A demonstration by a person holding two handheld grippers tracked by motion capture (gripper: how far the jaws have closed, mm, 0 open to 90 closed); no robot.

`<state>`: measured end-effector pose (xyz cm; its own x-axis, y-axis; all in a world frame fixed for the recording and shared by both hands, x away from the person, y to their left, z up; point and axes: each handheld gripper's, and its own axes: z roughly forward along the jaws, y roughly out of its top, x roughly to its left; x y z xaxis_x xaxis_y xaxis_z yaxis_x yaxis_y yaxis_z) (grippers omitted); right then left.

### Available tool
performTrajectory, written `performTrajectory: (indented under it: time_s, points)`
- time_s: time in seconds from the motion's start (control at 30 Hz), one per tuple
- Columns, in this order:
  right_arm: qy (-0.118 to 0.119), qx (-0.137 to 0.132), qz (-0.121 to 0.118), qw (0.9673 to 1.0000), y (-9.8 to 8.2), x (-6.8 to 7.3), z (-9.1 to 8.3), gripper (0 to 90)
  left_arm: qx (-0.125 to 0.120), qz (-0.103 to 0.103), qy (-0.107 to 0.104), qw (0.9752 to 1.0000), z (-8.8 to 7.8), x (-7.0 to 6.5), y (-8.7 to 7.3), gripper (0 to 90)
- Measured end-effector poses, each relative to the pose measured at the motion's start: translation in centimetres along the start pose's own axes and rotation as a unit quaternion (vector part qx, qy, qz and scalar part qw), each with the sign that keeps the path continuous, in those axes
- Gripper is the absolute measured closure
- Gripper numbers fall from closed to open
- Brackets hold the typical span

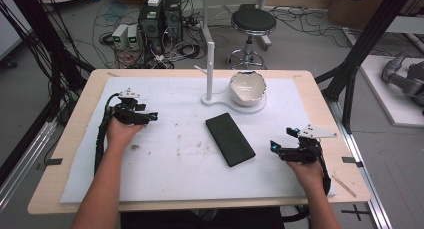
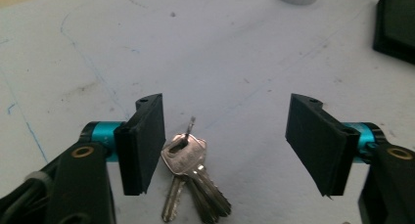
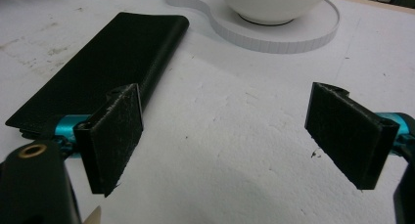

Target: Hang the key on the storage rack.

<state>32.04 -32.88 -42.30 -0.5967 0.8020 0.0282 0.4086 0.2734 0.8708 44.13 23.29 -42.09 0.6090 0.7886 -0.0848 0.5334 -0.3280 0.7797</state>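
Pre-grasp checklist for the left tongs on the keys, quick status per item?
1. Keys between the left tongs: ok, but they lie close to one pad.
2. Pads pressing the keys: not ok, gap on the far side.
3. Keys lying flat on the white mat: ok.
4. Nothing else between the pads: ok.
5. Right tongs open, holding nothing: ok.
6. Black case and bowl away from the left tongs: ok.
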Motion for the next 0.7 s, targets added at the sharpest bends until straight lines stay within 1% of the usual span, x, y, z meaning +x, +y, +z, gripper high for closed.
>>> performTrajectory:
  time_s: [0.07,0.1,0.17,0.2,0.23,0.27,0.4,0.47,0.5,0.53,0.6,0.63,0.67,0.7]
  points:
    - [-0.002,-0.001,0.002,1.0,-0.1,-0.1,-0.1,14.6,0.015,0.002,0.0,0.9999,0.5,0.4,0.2,40.5]
    - [-0.002,-0.003,0.002,1.0,-0.1,-0.2,-0.2,14.7,0.01,0.003,0.0,0.9999,0.7,0.5,0.1,43.6]
    - [-0.002,-0.004,0.004,1.0,-0.1,-0.3,-0.3,14.7,0.011,0.002,0.0,0.9999,0.7,0.6,0.1,50.8]
    - [-0.004,-0.003,0.005,1.0,-0.2,-0.3,-0.3,14.6,0.016,0.002,0.006,0.9999,0.9,0.7,0.0,53.9]
    - [-0.004,-0.004,0.006,1.0,-0.2,-0.3,-0.3,14.6,0.02,0.005,0.007,0.9998,1.0,0.7,-0.1,56.1]
    - [-0.003,-0.003,0.006,1.0,-0.2,-0.3,-0.3,14.7,0.023,0.002,0.004,0.9997,1.0,0.8,-0.1,59.5]
    - [-0.003,-0.001,0.003,1.0,-0.2,-0.2,-0.2,14.7,0.029,0.01,0.005,0.9995,1.2,0.9,-0.2,68.9]
    - [-0.002,0.0,0.003,1.0,-0.2,-0.1,-0.1,14.7,0.031,0.017,0.013,0.9993,1.3,0.9,-0.2,70.3]
    - [-0.002,-0.001,0.001,1.0,-0.2,0.0,-0.1,14.7,0.031,0.018,0.015,0.9993,1.3,0.9,-0.2,73.2]
    - [-0.002,0.0,0.001,1.0,-0.2,0.1,-0.1,14.7,0.031,0.022,0.018,0.9991,1.3,0.9,-0.2,77.4]
    - [-0.003,0.0,0.0,1.0,-0.2,0.2,-0.1,14.7,0.032,0.021,0.022,0.999,1.3,0.9,-0.2,86.4]
    - [-0.002,0.003,0.001,1.0,-0.2,0.3,-0.1,14.8,0.03,0.024,0.018,0.9991,1.3,1.0,-0.3,87.4]
    - [-0.002,0.001,-0.001,1.0,-0.2,0.2,0.0,14.9,0.03,0.024,0.018,0.9991,1.3,1.0,-0.3,87.6]
    - [-0.003,0.001,-0.003,1.0,-0.2,0.2,0.0,14.9,0.028,0.02,0.011,0.9994,1.3,1.0,-0.4,88.1]
